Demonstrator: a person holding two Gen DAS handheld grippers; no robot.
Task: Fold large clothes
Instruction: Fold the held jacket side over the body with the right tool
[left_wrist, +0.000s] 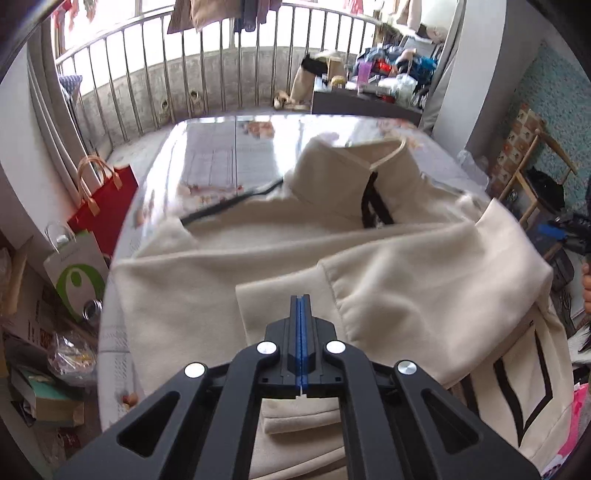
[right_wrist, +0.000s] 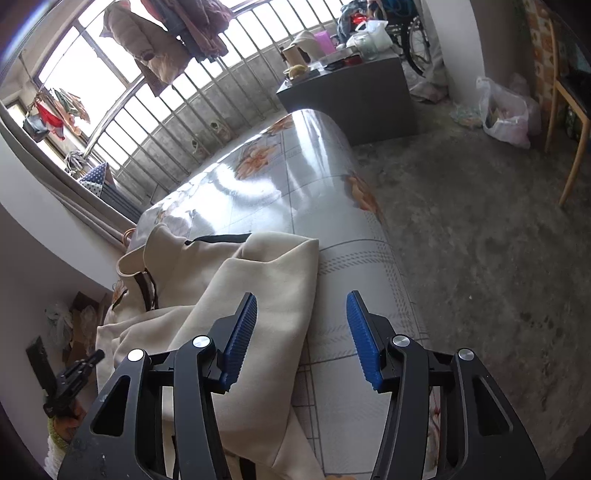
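Glossy floral oilcloth covers the table (right_wrist: 295, 192), and on it lies the cream fleece jacket (left_wrist: 258, 251), collar toward the balcony railing (left_wrist: 207, 74), dark zip showing at the neck. Both sleeves appear to be folded in across the body; one sleeve (left_wrist: 424, 266) lies over the chest, its cuff pointing toward the near hem. From the right wrist view, the jacket's side fold (right_wrist: 266, 288) ends short of the table's edge, with bare cloth beside it.

The left gripper (left_wrist: 302, 306) is fully closed, blue pads pressed together with no fabric visibly between them; it hovers above a folded cream layer. The right gripper (right_wrist: 301, 332) stands about half open and empty, its left pad over the jacket's edge, its right pad over bare oilcloth.

Judgement: the lengthwise fold looks done, and the crosswise fold, hem to collar, remains. To do it well, each gripper should take a hem corner through every layer, lift evenly and lay the hem square to the collar. The left must open first. Fleece is bulky; a shallow pinch risks dropping the lower layers.
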